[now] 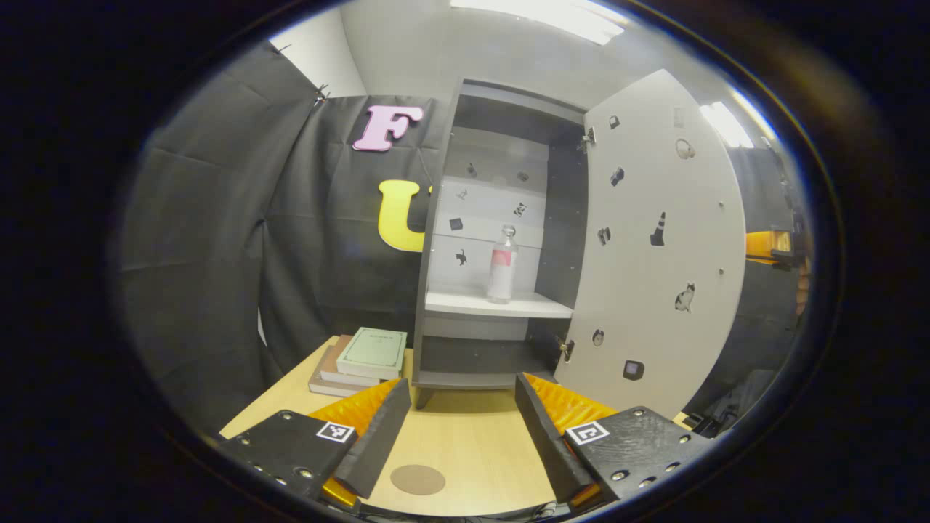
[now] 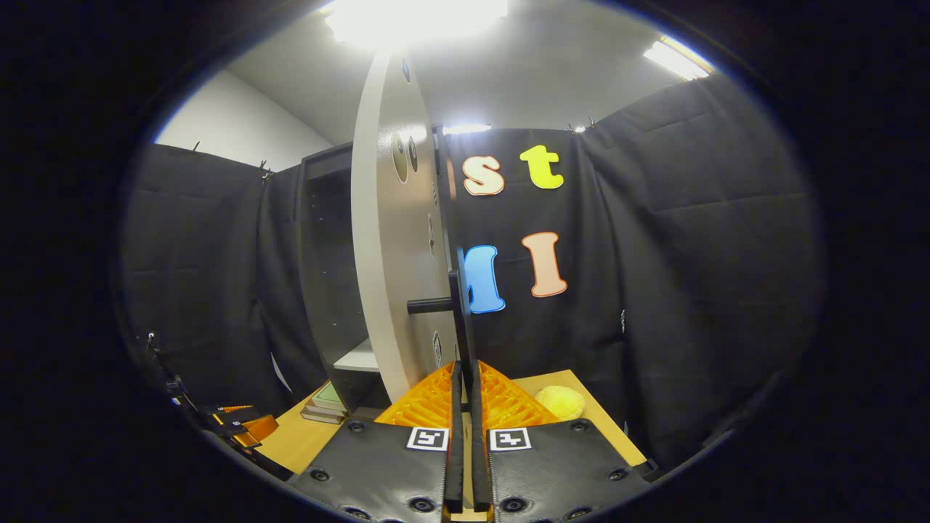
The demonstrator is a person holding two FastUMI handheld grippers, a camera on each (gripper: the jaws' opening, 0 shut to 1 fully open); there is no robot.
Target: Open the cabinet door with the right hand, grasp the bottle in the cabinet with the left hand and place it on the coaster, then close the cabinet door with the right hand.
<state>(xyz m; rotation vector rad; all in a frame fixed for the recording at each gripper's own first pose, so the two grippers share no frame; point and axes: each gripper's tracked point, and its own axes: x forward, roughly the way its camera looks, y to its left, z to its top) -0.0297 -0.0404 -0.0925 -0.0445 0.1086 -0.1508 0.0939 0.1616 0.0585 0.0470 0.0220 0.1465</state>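
Two claws: I hold one in each hand; the door job belongs to the right, the bottle to the left.
Right claw point(image 2: 465, 392): fingers drawn nearly together at bottom centre of the right gripper view, clamped on the thin dark handle bar point(image 2: 463, 319) that rises just above them. I judge this grip is what holds the door back so the shelf stays reachable.
Cabinet door point(image 1: 654, 247): swung wide open, filling the right half of the left gripper view, pale face with small stickers; in the right gripper view I see it nearly edge-on, left of centre.
Left claw point(image 1: 461, 407): spread wide and holding nothing, at the bottom of the left gripper view, aimed at the open cabinet point(image 1: 501, 145), well apart from it.
Bottle point(image 1: 502, 265): upright on the pale shelf point(image 1: 501, 303) at mid-frame, clear body with a pinkish label, right of the shelf's middle, nothing around it. Standing alone like that, it should let my fingers close from either side.
Coaster point(image 1: 418, 479): round brown disc on the counter point(image 1: 465, 443), bottom centre between my left fingers, bare and waiting.
Books point(image 1: 363, 359): stacked on the counter left of the cabinet's foot, clear of the path.
Step in hand: door done, I think; reaching for the bottle comes next.
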